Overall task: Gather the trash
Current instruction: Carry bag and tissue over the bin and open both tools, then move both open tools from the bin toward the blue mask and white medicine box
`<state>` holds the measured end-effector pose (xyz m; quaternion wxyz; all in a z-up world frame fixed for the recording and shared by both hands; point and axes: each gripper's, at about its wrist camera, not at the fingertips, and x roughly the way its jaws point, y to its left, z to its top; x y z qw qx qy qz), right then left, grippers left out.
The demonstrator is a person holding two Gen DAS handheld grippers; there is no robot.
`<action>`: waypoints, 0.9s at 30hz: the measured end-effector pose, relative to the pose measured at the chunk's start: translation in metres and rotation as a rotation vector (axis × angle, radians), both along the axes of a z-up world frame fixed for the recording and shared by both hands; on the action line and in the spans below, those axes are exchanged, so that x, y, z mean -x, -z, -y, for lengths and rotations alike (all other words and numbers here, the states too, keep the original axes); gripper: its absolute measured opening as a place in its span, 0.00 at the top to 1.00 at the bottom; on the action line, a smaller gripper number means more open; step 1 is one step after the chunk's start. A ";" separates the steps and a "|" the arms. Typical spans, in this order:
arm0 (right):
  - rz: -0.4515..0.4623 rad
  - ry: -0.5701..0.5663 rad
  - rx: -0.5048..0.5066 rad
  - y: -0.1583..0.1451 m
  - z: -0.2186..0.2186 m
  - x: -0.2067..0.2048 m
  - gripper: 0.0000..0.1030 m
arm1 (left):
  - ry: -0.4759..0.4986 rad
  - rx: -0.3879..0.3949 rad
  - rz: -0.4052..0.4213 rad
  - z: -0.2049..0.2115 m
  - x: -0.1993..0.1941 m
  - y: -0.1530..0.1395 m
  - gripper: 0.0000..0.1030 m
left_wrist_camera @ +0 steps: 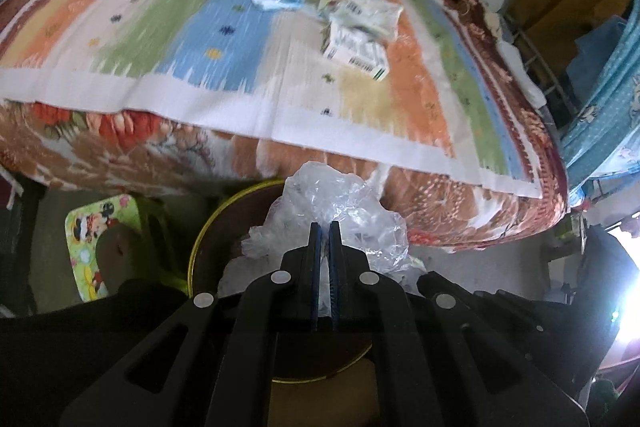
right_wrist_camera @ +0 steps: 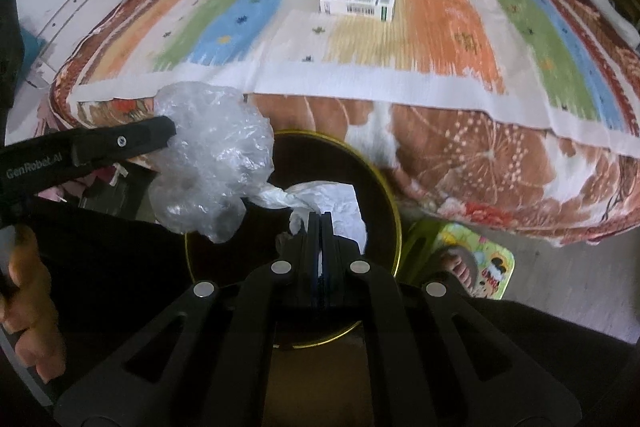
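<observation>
Striped orange, green, blue mat (right_wrist_camera: 400,39), brown floral blanket (right_wrist_camera: 460,163), clear plastic bag (right_wrist_camera: 208,163), gold-rimmed dark bin (right_wrist_camera: 384,195)

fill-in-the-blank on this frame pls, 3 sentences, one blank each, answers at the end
1. The left gripper is shut on a crumpled clear ____ bag.
2. The right gripper pinches white paper above the round ____-rimmed bin.
3. The white carton lies on the ____ blanket.

Answers: plastic; gold; striped
</observation>
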<state>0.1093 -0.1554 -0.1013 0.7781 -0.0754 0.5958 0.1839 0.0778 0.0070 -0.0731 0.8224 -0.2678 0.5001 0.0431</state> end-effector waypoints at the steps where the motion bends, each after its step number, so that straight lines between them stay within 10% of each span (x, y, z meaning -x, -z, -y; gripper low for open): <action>1: -0.011 0.006 -0.003 0.002 0.000 0.000 0.99 | -0.005 0.005 -0.009 0.000 -0.001 0.003 0.93; 4: -0.034 0.027 -0.009 0.008 0.002 0.000 0.69 | -0.019 0.045 -0.025 -0.004 -0.006 0.010 0.55; 27: 0.081 -0.014 -0.080 -0.033 -0.008 -0.029 0.25 | -0.135 -0.038 -0.018 -0.050 -0.047 -0.013 0.27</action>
